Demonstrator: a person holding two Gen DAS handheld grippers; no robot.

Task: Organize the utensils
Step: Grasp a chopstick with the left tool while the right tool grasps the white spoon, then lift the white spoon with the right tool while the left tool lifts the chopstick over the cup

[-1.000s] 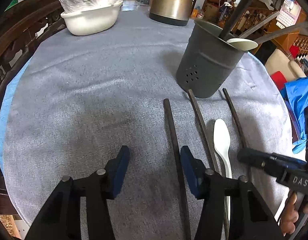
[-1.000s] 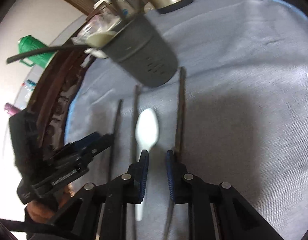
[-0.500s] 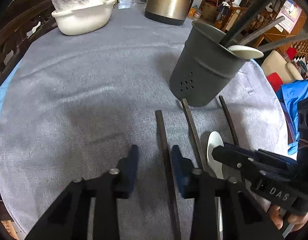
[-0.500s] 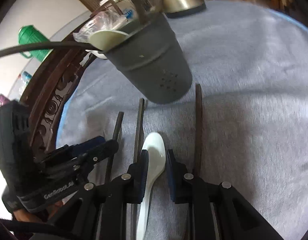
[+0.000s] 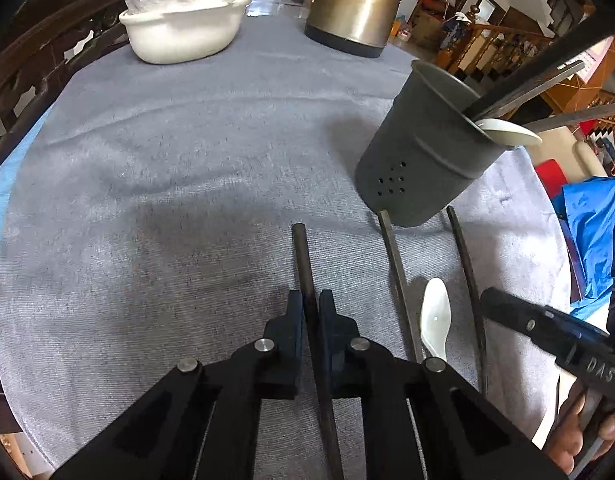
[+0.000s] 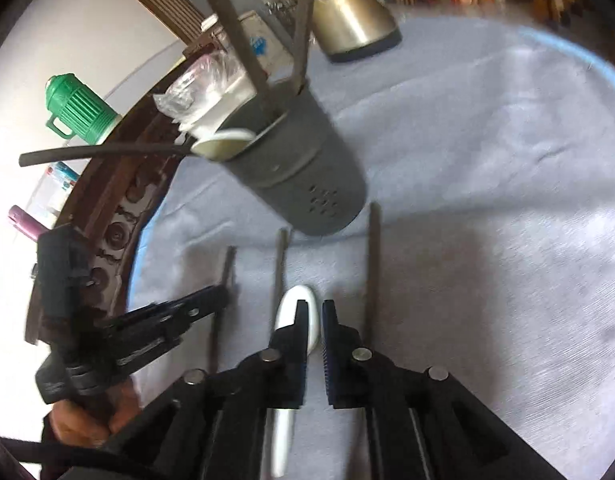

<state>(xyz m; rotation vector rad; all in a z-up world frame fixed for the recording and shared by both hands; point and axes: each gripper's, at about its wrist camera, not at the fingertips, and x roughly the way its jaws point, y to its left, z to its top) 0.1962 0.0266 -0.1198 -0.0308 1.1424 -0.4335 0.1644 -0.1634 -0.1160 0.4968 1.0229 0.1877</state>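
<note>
My left gripper (image 5: 311, 312) had just been closing, and its blue pads sat clamped on a dark chopstick (image 5: 303, 256) that lay flat on the grey tablecloth (image 5: 187, 160), its far end poking out ahead of the fingertips. My right gripper (image 6: 314, 320) was pinched on the white spoon (image 6: 303, 300): the bowl showed just past the pads and the handle ran back beneath the fingers. Whether the spoon had left the cloth I could not tell; that view was blurred.

To either side of the spoon lay two more dark chopsticks (image 5: 395, 272) (image 5: 467, 272), roughly parallel, their far ends near the foot of the grey utensil holder (image 5: 423, 160). The holder stood on the cloth just beyond them, with a second white spoon (image 5: 507, 132) and several dark sticks leaning out over its rim.

Farther back on the table sat a metal kettle (image 5: 355, 4) and a white dish (image 5: 183, 32) holding a clear plastic bag.
</note>
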